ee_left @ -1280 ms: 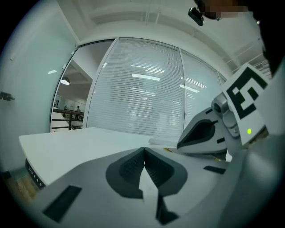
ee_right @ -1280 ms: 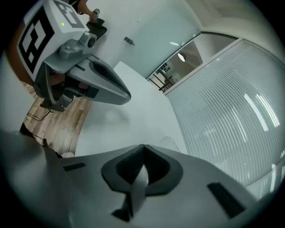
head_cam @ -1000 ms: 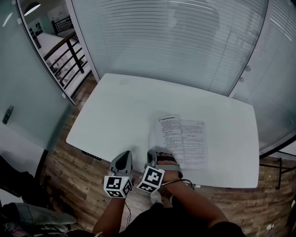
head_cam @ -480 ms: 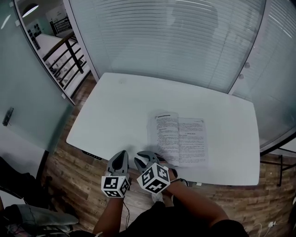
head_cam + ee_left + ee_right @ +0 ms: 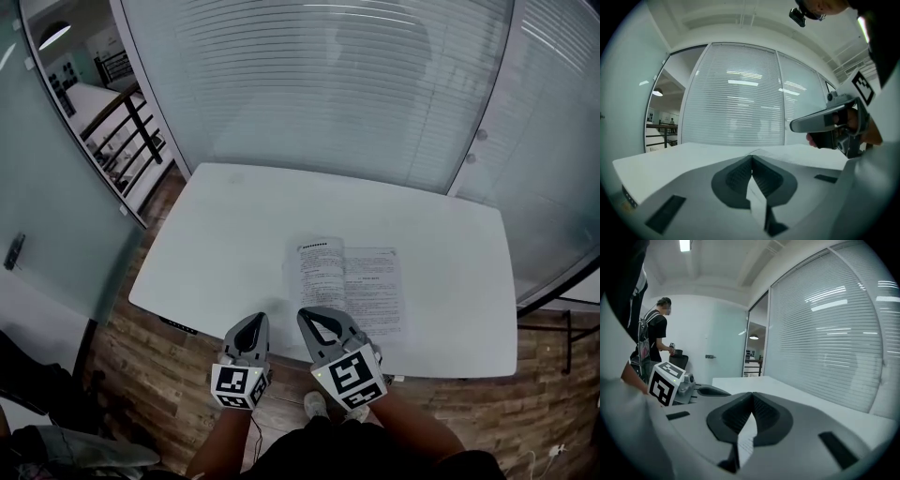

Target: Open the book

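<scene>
A: Book [image 5: 349, 286]?

B: Lies open and flat on the white table [image 5: 225, 234], toward its near edge and right of centre. Two printed pages face up, and the spine runs away from the person.

A: Which tool is closer?

B: The right gripper [image 5: 307, 317]. In the head view it sits at the near edge of the left page, with the book ahead and slightly right of it. Its jaws have just been closing and now meet at the tips, with nothing pinched. The left gripper [image 5: 253, 321] is just beside it, left of the book, its jaws likewise pressed together and empty.

A: Status?

B: Judged open already. Any further page turn falls to the right gripper.

A: Surroundings?

B: Bare matte tabletop, slatted blinds [image 5: 309, 84] behind glass, and a wood-plank floor [image 5: 141, 366]. A person with a backpack [image 5: 655, 341] stands off to the side.
</scene>
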Tool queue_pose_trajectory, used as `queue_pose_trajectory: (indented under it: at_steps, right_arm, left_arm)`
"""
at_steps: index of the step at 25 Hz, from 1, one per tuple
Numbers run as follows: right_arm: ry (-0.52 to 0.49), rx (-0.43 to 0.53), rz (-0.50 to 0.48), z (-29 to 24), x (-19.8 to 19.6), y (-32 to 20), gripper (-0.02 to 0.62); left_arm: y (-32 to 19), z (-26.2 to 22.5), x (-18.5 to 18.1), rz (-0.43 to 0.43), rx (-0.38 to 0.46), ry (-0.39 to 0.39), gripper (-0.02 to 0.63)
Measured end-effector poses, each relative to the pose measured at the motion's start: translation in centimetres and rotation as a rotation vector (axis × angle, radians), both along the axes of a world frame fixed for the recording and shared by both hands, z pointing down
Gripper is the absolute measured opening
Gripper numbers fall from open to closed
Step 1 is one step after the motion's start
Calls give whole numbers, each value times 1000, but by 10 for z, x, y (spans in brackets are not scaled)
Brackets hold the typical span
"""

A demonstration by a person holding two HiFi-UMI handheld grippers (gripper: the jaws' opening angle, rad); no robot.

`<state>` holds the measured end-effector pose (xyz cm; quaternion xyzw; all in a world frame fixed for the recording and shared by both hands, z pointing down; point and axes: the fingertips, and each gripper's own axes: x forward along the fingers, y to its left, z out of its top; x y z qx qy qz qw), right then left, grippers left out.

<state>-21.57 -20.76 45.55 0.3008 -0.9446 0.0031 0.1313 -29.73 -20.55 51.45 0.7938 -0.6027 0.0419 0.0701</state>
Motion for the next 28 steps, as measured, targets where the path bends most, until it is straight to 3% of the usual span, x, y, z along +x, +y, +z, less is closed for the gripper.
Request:
queue_pose_trajectory:
  at_steps: [12, 21, 28]
  right_arm:
    - [-57, 14, 268, 5, 121, -29, 6]
    - [-70, 39, 352, 10, 180, -32, 6]
    - [-76, 65, 367, 7, 200, -33, 5]
  left_arm:
    - [-13, -27, 97, 185, 56, -5, 12]
    - [-12, -34, 138, 241, 48, -23, 12]
    - [-11, -34, 152, 247, 38, -41, 12]
